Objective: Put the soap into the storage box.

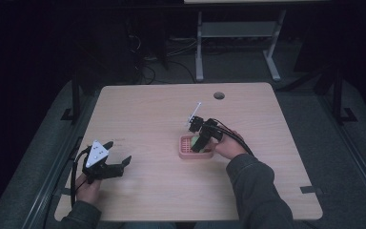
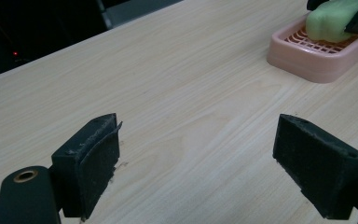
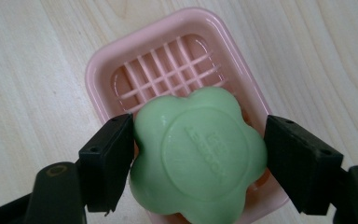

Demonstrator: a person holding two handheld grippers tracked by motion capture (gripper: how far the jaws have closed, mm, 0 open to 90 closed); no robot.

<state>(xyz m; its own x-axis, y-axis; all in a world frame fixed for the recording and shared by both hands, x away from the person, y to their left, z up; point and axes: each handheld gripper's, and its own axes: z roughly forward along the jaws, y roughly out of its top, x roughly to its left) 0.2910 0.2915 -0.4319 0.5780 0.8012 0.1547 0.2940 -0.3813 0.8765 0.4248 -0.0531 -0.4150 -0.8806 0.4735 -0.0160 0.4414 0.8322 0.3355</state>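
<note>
Green soap [image 3: 198, 151] lies flat over pink dish [image 3: 107, 60], embossed face up.

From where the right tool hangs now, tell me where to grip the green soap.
Grip the green soap across its scalloped sides, coming from above: its broad embossed face points up over the pink dish, and the right tool already brackets those sides.

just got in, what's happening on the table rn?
A person works two handheld grippers. The right gripper has its jaws closed on the green soap bar, held in or just over the pink soap dish mid-table. The left gripper sits open and idle over bare table at the person's left.
</note>
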